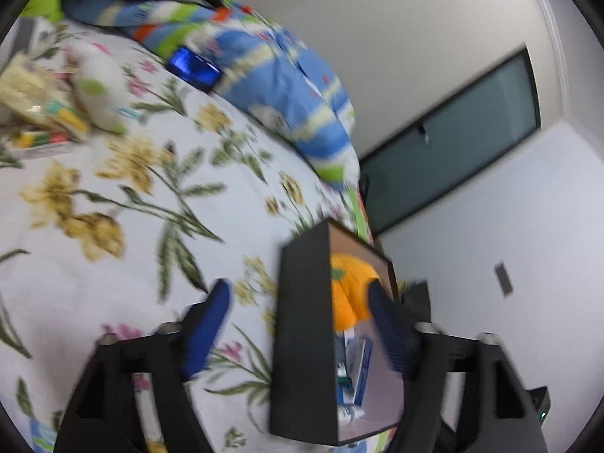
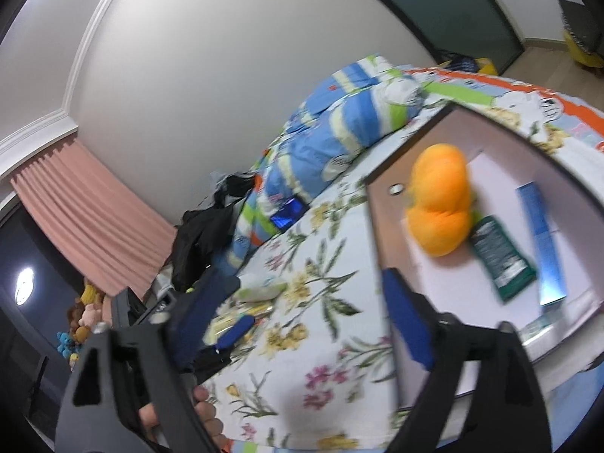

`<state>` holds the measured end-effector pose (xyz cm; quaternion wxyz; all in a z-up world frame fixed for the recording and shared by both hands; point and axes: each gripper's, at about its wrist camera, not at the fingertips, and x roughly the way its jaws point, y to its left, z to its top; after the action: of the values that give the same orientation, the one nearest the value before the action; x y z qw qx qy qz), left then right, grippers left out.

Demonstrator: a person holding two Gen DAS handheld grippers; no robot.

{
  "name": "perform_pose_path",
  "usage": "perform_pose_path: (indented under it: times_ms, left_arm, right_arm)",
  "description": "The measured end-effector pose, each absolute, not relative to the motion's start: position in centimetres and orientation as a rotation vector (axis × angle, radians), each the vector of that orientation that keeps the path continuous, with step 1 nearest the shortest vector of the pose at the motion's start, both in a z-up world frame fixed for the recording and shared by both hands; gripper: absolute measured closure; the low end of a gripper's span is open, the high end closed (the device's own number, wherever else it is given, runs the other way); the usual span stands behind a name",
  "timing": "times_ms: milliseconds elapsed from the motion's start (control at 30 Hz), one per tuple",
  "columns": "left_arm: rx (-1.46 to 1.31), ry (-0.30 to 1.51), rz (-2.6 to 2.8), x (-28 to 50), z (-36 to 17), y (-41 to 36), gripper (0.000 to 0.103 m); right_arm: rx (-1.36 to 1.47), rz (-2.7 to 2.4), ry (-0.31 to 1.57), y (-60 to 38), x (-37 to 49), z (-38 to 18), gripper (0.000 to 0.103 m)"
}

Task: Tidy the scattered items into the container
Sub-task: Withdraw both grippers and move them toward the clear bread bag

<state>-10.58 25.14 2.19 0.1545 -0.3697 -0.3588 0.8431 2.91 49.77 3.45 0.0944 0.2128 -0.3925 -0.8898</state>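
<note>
Currently both grippers spread wide, nothing gripped. Left gripper (image 1: 298, 324): box (image 1: 305, 336) stands between its fingers, near wall untouched by either pad; orange plush toy (image 1: 349, 287) inside, just ahead of the right-hand finger. Right gripper (image 2: 305, 302): same box (image 2: 385, 264) ahead and right, holding the plush, a green tube (image 2: 502, 256) and blue tube (image 2: 543, 245). More scattered items (image 1: 41, 113) lie far ahead-left on the flowered bedsheet (image 1: 113, 226).

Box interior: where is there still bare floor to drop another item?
Bare floor lies along the box wall near the orange plush, toward the right gripper. Crowded: the green tube and blue tube beside the plush.
</note>
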Motion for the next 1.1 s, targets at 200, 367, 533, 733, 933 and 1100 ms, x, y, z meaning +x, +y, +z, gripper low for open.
perform_pose_path:
  times_ms: [200, 367, 533, 733, 933, 1100]
  left_arm:
    - [-0.995, -1.183, 2.453, -8.6, 2.6, 16.7, 0.008]
    - [-0.892, -1.233, 2.531, -6.5, 3.8, 9.2, 0.001]
    - [-0.845, -1.277, 2.633, -4.8, 4.8, 0.9, 0.001]
    - [-0.825, -1.331, 2.772, -3.2, 4.7, -8.8, 0.001]
    - [-0.864, -1.395, 2.788, -3.4, 2.7, -14.9, 0.001]
    - [-0.925, -1.486, 2.686, -4.4, -0.3, -16.7, 0.001]
  right_arm:
    - [0.682, -2.575, -1.09, 43.5, 1.2, 4.7, 0.0]
    - [0.836, -2.453, -1.174, 39.4, -1.2, 3.9, 0.0]
    - [0.886, -2.408, -1.14, 34.7, -2.8, 3.7, 0.0]
    - [0.988, -2.44, -1.069, 29.8, -5.1, 3.8, 0.0]
    - [1.051, -2.588, -0.774, 24.7, -7.3, 4.9, 0.0]
    - [1.047, -2.547, -0.66, 21.0, -8.9, 4.1, 0.0]
